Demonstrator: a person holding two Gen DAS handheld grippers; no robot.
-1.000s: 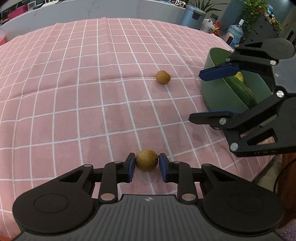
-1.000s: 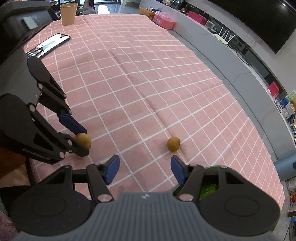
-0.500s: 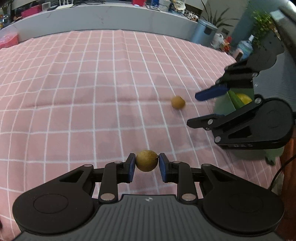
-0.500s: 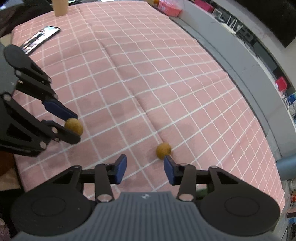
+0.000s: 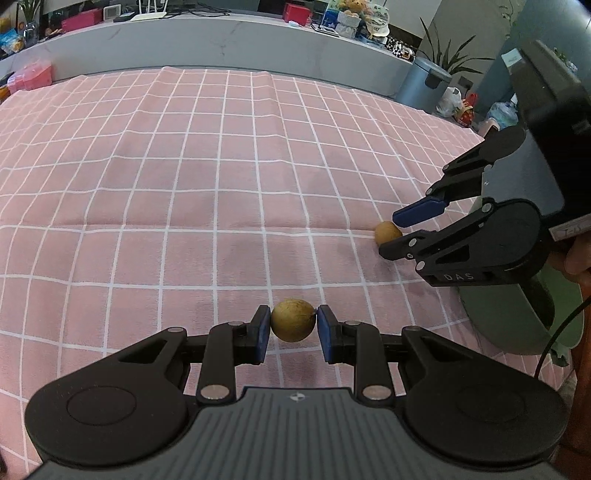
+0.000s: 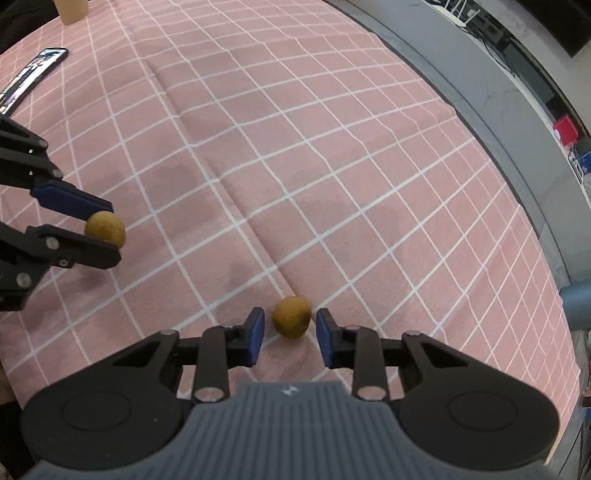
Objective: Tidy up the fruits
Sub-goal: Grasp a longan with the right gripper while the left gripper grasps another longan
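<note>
Left gripper: jaws clamped on a small round brown fruit, pads pressing both sides at its widest line. The right wrist view shows this fruit raised clear of the cloth, pinched at the tips. Likely held at the tips so it can be dropped cleanly into a container

Right gripper: pointing steeply down at the second fruit, which lies on the pink checked cloth of the bench. Jaws have just been closing; the fruit sits between them, a thin gap showing on each side, so pads not yet pressing. From the left wrist view the same fruit sits at the tips of that gripper, on the cloth

Straddling from above suits a round fruit that would roll if nudged from one side

Green bowl at the bench's right edge, just behind the right gripper and mostly hidden by it; contents not visible now. Judged to be where both fruits go

Phone and paper cup at the far end, well apart from the work

Risk: if one pad meets the fruit first, it may skid out sideways

Step in hand, as judged: second pick nearly made, first fruit waiting in the air
</note>
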